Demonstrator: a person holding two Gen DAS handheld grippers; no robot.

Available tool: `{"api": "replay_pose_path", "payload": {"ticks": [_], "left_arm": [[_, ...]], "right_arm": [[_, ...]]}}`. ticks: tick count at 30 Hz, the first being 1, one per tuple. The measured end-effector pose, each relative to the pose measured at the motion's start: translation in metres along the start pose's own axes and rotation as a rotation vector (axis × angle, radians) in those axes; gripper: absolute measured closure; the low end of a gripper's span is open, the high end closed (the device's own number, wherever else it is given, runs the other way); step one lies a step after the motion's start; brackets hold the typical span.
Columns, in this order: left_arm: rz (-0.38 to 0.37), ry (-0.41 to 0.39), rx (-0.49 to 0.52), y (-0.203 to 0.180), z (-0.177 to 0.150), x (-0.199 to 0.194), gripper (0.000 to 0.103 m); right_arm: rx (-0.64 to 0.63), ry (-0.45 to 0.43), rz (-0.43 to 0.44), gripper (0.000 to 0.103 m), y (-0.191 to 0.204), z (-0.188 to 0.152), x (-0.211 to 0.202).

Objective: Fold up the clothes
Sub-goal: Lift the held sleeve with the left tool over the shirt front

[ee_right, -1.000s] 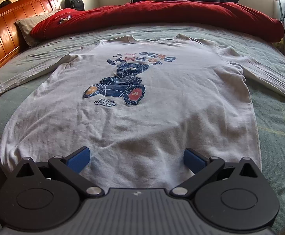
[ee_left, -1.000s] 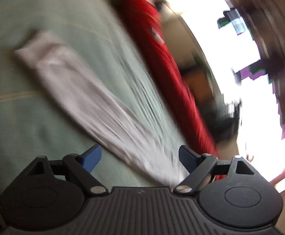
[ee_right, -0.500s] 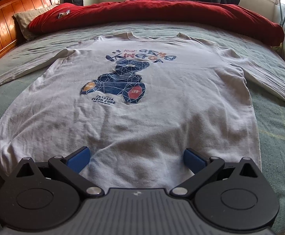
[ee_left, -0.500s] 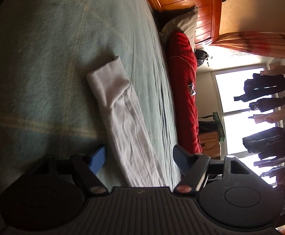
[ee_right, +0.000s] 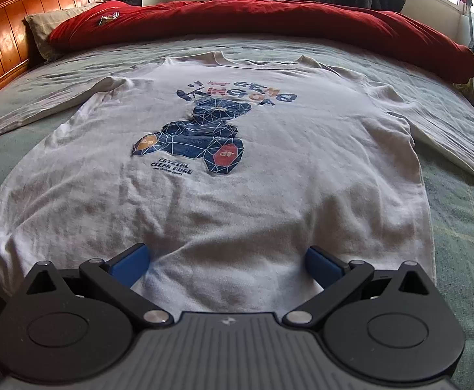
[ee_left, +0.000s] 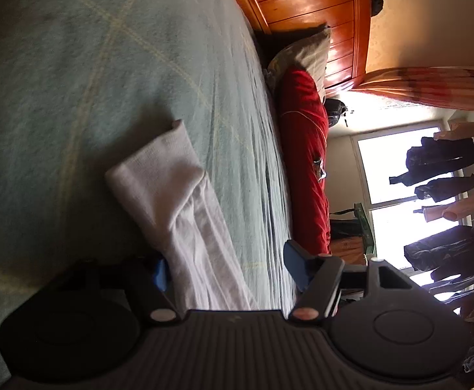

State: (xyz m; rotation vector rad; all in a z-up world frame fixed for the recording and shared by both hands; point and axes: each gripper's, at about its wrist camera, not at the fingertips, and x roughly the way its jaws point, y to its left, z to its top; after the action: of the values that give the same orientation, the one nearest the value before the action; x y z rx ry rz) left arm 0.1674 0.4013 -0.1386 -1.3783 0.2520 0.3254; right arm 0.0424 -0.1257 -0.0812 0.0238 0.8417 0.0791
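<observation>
On the green bedspread, a white long-sleeved shirt, flat, print up.

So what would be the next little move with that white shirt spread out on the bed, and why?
Probably the left gripper closes on the sleeve to fold it inward. Its jaws stand open with the sleeve lying between them, the cuff just ahead on the green bedspread. The shirt lies flat, printed side up, both sleeves spread out; the right gripper hovers open at the hem.

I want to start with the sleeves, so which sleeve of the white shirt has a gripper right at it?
The shirt's left-hand sleeve, toward the wooden headboard: it runs between the open jaws of the left gripper. The other sleeve lies alone.
</observation>
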Motion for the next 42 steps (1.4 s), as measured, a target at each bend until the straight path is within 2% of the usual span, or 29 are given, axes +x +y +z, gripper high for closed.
{"api": "replay_pose_path", "payload": {"ticks": [6, 8, 10, 16, 20, 22, 26, 29, 31, 42], "left_arm": [[0.014, -0.004, 0.097, -0.006, -0.019, -0.004, 0.036], [0.038, -0.016, 0.093, -0.012, -0.017, 0.005, 0.035], [0.044, -0.027, 0.083, -0.018, -0.017, 0.012, 0.028], [0.052, -0.041, 0.145, -0.024, -0.045, 0.006, 0.028], [0.066, -0.095, 0.121, -0.024, -0.038, 0.013, 0.029], [0.077, -0.098, 0.114, -0.027, -0.038, 0.014, 0.029], [0.035, -0.078, 0.131, -0.031, -0.035, 0.013, 0.029], [0.005, -0.079, 0.086, -0.028, -0.032, 0.012, 0.03], [-0.016, -0.075, 0.081, -0.03, -0.033, 0.013, 0.035], [-0.132, -0.055, 0.052, -0.043, -0.036, 0.016, 0.035]], "right_arm": [[-0.001, -0.004, -0.006, 0.0, 0.001, -0.001, 0.0], [-0.003, -0.001, -0.008, 0.0, 0.002, 0.0, 0.0], [-0.001, -0.002, -0.007, 0.0, 0.002, 0.0, 0.0], [0.007, -0.007, -0.004, 0.0, 0.001, -0.001, -0.001], [-0.001, -0.006, 0.003, 0.0, 0.0, -0.001, -0.001], [-0.002, -0.013, 0.01, 0.0, -0.001, -0.002, -0.002], [-0.001, -0.019, 0.013, 0.0, -0.002, -0.003, -0.002], [-0.005, -0.017, 0.012, 0.0, -0.002, -0.003, -0.002], [-0.005, -0.018, 0.016, 0.0, -0.002, -0.003, -0.003], [-0.014, -0.014, 0.022, 0.0, -0.001, -0.003, -0.007]]}}
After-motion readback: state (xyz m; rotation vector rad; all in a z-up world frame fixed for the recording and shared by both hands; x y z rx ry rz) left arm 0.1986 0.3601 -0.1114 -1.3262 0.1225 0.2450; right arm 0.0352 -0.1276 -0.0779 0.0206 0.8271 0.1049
